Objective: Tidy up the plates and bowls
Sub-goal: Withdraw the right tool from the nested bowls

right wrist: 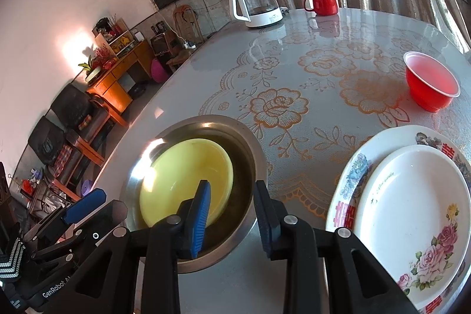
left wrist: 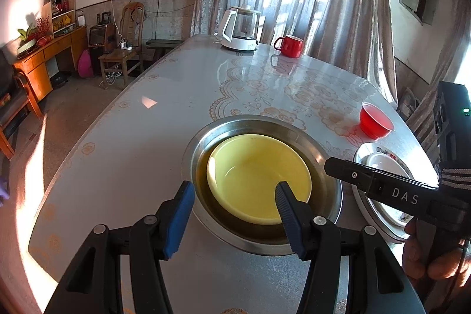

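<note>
A yellow bowl [left wrist: 259,175] [right wrist: 188,181] sits inside a steel bowl [left wrist: 329,167] [right wrist: 244,149] on the table. My left gripper [left wrist: 235,219] is open, its jaws straddling the near left rims of both bowls, holding nothing. My right gripper [right wrist: 232,219] is open above the steel bowl's near right rim; it also shows in the left wrist view [left wrist: 347,172]. To the right, a small white plate [right wrist: 412,214] lies on a floral plate [right wrist: 353,169] [left wrist: 391,155]. A red plastic bowl [left wrist: 375,121] [right wrist: 431,83] stands farther back.
A white and glass kettle [left wrist: 241,28] [right wrist: 259,3] and a red mug [left wrist: 290,45] [right wrist: 322,2] stand at the table's far edge. The flowered tablecloth [right wrist: 279,105] covers the table. Chairs and a wooden desk [left wrist: 47,61] stand left of the table.
</note>
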A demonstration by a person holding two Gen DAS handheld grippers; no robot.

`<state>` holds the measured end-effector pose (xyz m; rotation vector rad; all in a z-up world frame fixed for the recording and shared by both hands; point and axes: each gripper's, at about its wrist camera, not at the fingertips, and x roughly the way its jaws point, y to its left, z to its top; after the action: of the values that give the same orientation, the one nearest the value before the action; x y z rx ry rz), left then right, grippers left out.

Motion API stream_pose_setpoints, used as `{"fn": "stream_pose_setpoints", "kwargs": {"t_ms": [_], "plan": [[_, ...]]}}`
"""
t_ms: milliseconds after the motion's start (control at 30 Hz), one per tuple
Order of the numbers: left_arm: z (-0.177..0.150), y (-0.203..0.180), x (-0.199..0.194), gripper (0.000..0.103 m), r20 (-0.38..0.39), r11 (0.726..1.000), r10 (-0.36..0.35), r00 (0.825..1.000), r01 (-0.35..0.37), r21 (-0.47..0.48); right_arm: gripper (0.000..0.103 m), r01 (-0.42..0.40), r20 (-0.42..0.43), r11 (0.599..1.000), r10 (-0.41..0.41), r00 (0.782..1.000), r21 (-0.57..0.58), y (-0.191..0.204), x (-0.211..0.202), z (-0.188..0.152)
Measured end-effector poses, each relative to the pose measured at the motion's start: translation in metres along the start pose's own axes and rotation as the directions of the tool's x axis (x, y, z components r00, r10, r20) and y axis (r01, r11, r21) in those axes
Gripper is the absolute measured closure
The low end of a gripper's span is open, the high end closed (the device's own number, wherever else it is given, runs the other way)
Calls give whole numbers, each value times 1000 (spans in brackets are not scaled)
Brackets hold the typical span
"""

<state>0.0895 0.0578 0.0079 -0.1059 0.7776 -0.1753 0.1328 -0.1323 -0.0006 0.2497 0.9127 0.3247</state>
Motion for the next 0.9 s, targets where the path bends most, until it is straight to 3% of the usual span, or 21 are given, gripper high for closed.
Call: {"fn": "stream_pose_setpoints", "kwargs": {"t_ms": [300, 600, 900], "plan": [[-1, -6, -3, 43, 8, 999, 42, 999, -42, 24, 68, 7, 5, 999, -7, 1000, 35, -11, -6, -5], [-1, -19, -12, 38, 72, 987, 120, 990, -127, 95, 66, 29, 29, 997, -31, 999, 73, -27, -16, -8], [0, -35, -16, 36, 96, 978, 122, 988, -136, 157, 66, 41, 46, 992, -46, 998, 117, -45, -24, -10]]}}
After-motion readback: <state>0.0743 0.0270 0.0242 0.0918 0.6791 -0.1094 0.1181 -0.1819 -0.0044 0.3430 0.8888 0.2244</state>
